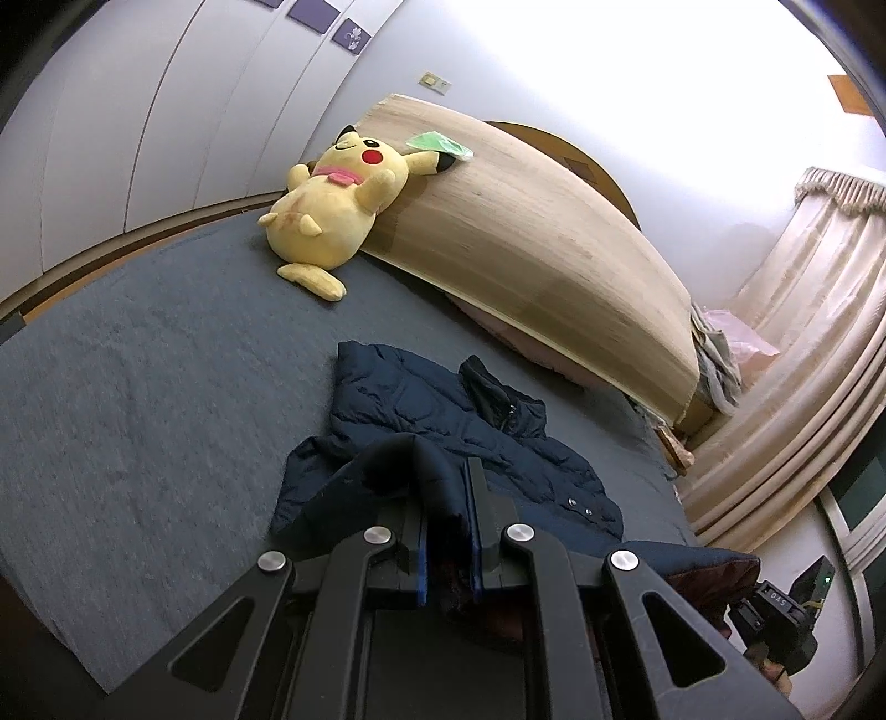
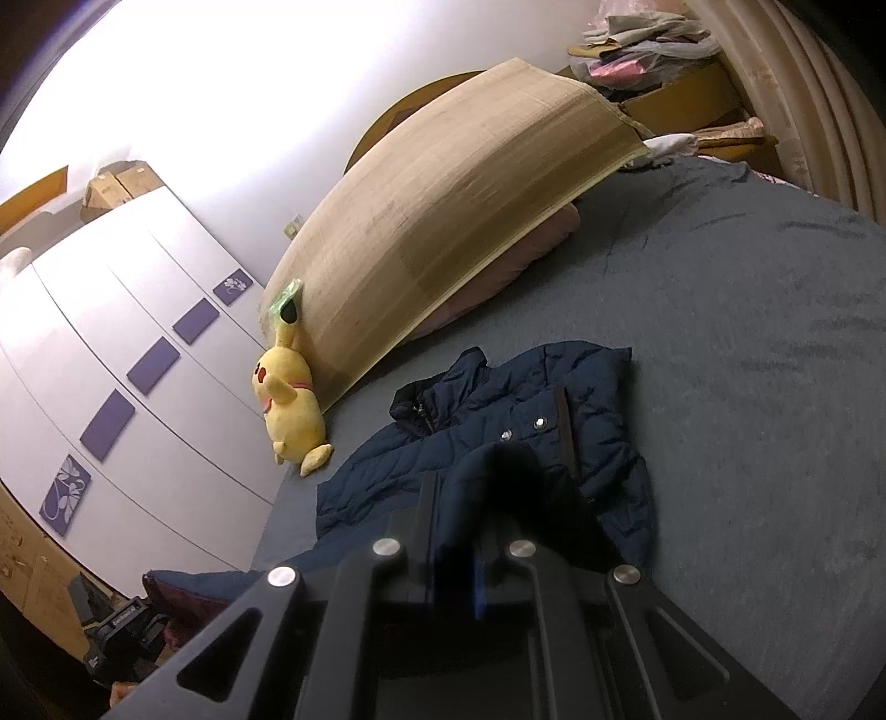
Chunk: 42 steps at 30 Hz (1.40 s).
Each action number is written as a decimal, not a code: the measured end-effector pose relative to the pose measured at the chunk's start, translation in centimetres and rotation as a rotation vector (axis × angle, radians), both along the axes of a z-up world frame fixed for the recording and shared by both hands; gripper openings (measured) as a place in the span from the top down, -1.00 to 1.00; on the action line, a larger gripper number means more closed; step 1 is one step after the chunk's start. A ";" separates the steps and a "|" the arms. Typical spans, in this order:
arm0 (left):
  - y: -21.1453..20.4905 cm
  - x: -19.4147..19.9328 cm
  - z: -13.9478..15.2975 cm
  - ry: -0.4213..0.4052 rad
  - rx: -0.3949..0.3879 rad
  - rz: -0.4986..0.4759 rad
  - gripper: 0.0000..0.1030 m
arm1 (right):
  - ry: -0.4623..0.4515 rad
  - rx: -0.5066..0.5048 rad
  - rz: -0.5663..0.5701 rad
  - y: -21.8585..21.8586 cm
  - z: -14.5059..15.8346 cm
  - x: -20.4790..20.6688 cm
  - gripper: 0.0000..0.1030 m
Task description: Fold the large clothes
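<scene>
A bed (image 1: 138, 360) under a grey-blue cover fills the room's middle. At its head a pale woven mat (image 1: 526, 243) leans on a rounded wooden headboard (image 1: 598, 166), with a yellow plush toy (image 1: 326, 216) against the mat's end. White wardrobe doors (image 2: 122, 310) with purple squares line one side; beige curtains (image 1: 803, 310) hang along the other. The wall above is washed out by bright light.

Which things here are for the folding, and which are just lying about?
For the folding: navy jacket, left gripper, right gripper, both shut on its hem.
Just lying about: yellow plush toy, bamboo mat, clothes pile.
</scene>
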<state>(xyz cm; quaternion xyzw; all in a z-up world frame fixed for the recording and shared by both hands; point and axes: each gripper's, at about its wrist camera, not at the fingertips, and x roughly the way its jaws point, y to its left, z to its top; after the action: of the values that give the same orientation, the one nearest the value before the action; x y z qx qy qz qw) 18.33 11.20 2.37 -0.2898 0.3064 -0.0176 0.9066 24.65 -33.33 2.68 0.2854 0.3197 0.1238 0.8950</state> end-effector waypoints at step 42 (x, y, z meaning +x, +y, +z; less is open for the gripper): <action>-0.8 6.3 -0.9 0.036 0.126 0.032 0.78 | 0.018 -0.124 -0.015 1.5 0.2 6.2 0.82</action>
<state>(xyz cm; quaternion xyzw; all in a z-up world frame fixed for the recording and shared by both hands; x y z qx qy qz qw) 24.62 10.42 1.44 -0.2373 0.3186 0.0215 0.9175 30.86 -31.83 2.92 0.2331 0.3326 0.0943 0.9089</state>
